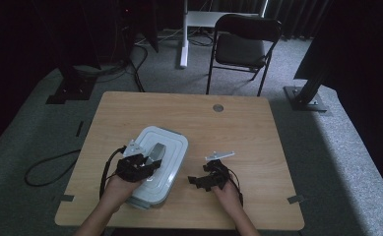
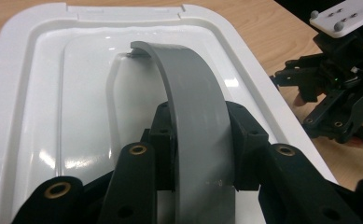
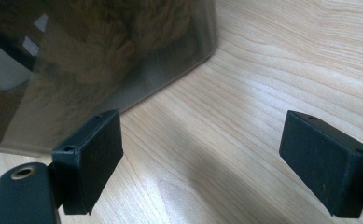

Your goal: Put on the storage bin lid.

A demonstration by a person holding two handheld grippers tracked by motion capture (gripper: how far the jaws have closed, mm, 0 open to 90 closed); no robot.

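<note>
On the near-left part of the desk sits a white storage box with a lid, its long axis running from the near edge away to the far side, tilted slightly to the right. Along the middle of the lid a grey handle arches up, its length following the same near-to-far line as the box. The left claw comes in from the near end and is clamped across this handle, one black pad on each flank of the grey band, so the handle runs straight out ahead between the pads. The right claw rests apart from the box, just to its right over bare wood, its pads standing wide with nothing between them; the smoky side wall of the box shows just ahead of it, something brown and furry dimly visible inside. The left hand is plainly the one placed to lift; a pull straight up along the handle's arch seems the likely move.
</note>
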